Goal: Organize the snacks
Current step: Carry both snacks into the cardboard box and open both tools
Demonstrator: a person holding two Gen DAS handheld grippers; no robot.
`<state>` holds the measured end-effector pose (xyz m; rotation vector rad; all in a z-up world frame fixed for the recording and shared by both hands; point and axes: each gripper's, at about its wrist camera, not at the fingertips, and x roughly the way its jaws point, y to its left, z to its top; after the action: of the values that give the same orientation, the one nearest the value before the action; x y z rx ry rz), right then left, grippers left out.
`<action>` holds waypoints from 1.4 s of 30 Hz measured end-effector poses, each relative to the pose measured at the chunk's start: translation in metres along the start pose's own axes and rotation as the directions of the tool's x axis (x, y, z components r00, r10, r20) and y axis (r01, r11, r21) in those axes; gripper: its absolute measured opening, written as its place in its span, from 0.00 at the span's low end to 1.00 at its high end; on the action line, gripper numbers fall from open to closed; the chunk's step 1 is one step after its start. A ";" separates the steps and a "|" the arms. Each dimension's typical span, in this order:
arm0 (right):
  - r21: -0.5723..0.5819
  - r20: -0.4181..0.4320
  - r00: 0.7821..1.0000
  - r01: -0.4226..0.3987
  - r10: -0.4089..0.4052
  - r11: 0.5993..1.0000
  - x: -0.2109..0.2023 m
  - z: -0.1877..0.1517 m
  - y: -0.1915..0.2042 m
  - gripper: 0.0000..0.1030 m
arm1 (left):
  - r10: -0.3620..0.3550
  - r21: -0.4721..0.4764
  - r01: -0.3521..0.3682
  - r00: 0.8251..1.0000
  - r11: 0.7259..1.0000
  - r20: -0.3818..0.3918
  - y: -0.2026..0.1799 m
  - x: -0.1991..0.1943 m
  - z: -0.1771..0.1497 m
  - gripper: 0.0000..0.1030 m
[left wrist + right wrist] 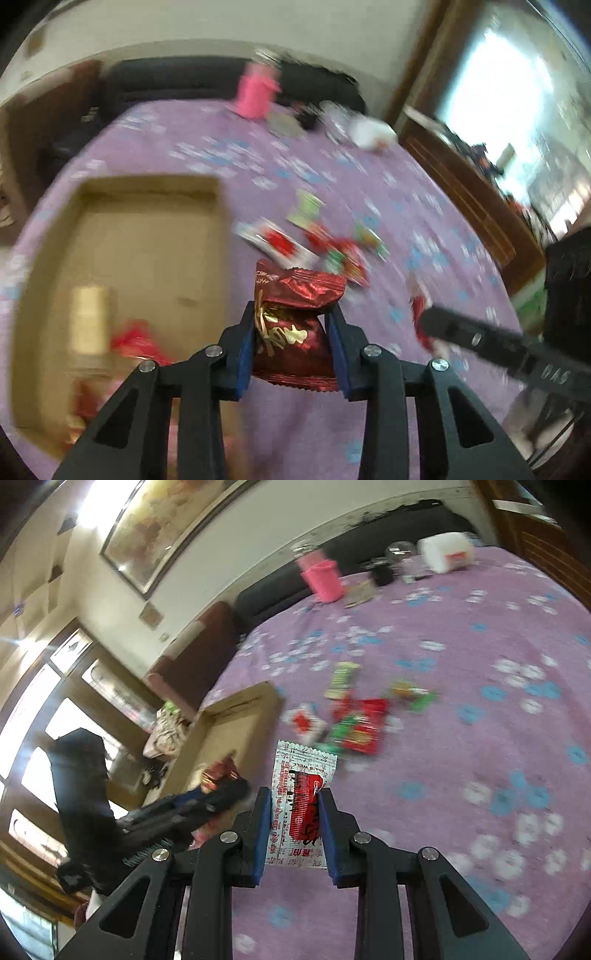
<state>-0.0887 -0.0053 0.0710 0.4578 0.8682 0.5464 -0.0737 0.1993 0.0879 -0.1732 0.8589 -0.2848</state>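
Purple flowered cloth covers the desk, and against the cardboard box the left hand-held gripper, clamped on a dark red snack packet, sits just right of its rim, nearer than the right hand-held gripper pinching a white sachet upright.
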 end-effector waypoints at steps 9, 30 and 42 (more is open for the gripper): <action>-0.082 -0.160 0.985 -0.071 0.057 0.994 0.120 0.023 0.077 0.27 | 0.156 -0.235 -0.164 0.986 0.958 -0.054 0.138 0.006 0.018 0.34; 0.017 0.038 0.989 0.140 -0.140 0.990 0.012 -0.023 -0.002 0.50 | 0.019 -0.043 -0.009 0.972 0.999 0.233 0.015 -0.074 -0.003 0.83; 0.256 0.117 0.943 0.276 -0.313 0.926 -0.087 -0.058 -0.109 0.49 | -0.091 0.103 0.084 0.993 0.991 0.071 -0.117 -0.019 -0.039 0.84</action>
<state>-0.1537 -0.1345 0.0255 0.5668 0.8357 0.1257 -0.1357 0.0933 0.1076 -0.1278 0.7613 -0.4000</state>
